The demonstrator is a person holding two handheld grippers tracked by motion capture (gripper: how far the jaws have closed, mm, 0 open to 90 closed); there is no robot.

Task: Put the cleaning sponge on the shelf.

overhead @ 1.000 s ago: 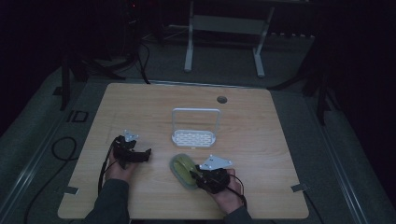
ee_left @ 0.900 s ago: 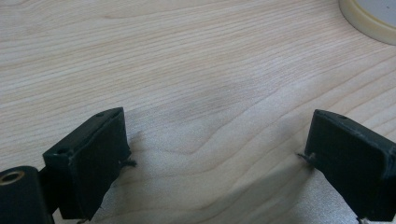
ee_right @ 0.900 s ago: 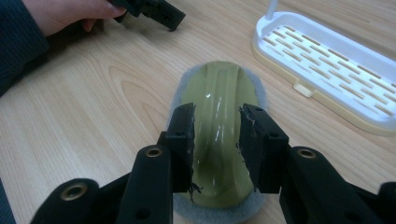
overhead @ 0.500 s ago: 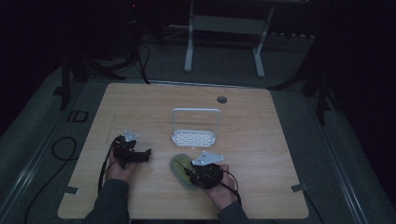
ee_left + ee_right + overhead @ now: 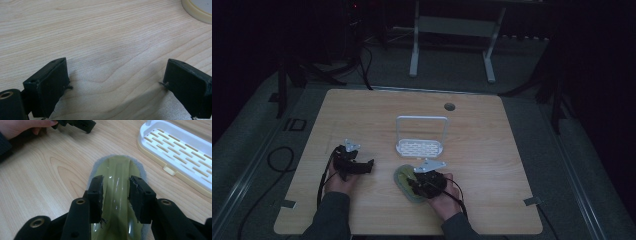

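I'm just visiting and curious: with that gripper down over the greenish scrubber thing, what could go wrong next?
1. The right gripper straddles the olive scrubber's glossy handle; its pads may slip off.
2. The white rack lies close by, so lifting the scrubber could knock it.
3. The left gripper rests nearby, open, and could get in the way.

The left gripper (image 5: 368, 165) rests low with jaws spread wide, while the right gripper (image 5: 412, 184) points down, jaws part-open.

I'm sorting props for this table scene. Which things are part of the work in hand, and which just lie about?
In hand:
- olive scrubbing pad, handle between the jaws of the right gripper

Lying about:
- white slotted rack on the table
- left gripper, open above bare wood
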